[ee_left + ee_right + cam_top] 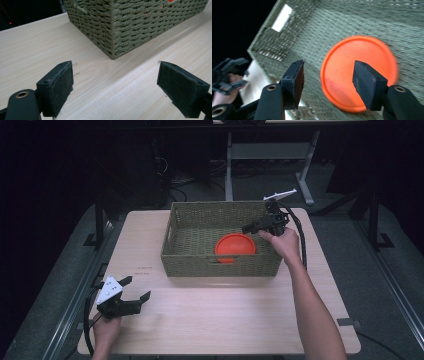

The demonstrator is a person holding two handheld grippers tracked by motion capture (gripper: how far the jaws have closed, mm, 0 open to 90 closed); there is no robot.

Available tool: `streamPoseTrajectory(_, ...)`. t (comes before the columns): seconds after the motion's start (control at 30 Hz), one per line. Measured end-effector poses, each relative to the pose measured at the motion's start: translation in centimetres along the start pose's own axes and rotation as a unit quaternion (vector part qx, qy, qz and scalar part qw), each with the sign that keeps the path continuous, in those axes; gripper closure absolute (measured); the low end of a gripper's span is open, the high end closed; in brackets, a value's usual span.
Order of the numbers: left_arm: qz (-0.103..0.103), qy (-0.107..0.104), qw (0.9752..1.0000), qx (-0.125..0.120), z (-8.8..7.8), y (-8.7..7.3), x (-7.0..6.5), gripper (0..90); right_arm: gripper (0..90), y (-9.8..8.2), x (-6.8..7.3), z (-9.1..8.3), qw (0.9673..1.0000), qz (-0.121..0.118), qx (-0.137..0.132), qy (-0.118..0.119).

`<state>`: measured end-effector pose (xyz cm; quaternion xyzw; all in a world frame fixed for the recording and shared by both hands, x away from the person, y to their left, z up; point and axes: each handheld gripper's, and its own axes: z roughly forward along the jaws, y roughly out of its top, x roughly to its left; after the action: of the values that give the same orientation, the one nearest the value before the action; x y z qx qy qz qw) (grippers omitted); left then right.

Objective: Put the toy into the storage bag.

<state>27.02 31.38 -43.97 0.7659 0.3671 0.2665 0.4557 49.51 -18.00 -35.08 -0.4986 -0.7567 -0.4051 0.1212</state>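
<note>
An orange round disc lies flat on the bottom of a woven olive basket at the middle of the table. My right gripper hovers over the basket's right part, above the disc, jaws open and empty. In the right gripper view the disc lies below and beyond the open right gripper, apart from both pads. My left gripper rests low at the table's front left, open with nothing in it. In the left gripper view the left gripper faces a corner of the basket.
The light wooden table has bare surface in front of and left of the basket. The basket's walls rise around the disc. The left hand and its gripper appear far off in the right gripper view. Dark floor and table legs lie behind.
</note>
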Motion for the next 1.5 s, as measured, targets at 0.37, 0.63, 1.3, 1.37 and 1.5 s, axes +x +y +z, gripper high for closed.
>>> streamPoseTrajectory(0.37,0.001,-0.001,1.0,-0.002,0.0,0.0,0.0,13.0,31.4,-0.8,0.4,-1.1,0.9998,-0.008,-0.002,0.018)
streamPoseTrajectory(0.63,0.002,-0.002,1.0,-0.002,-0.1,0.0,0.0,13.0,27.8,-1.2,1.1,-2.0,0.9996,-0.017,0.0,0.024)
streamPoseTrajectory(1.3,0.005,0.002,1.0,-0.003,-0.1,0.0,-0.1,13.0,18.0,-3.1,1.5,-3.4,0.9977,-0.025,-0.01,0.063)
streamPoseTrajectory(1.37,0.004,0.001,1.0,-0.004,-0.1,0.0,-0.1,13.0,16.3,-3.2,1.7,-3.6,0.9976,-0.023,-0.012,0.064)
streamPoseTrajectory(1.5,0.004,0.002,1.0,-0.004,-0.1,0.0,-0.1,13.0,15.2,-3.7,2.0,-3.9,0.9977,-0.03,-0.014,0.059)
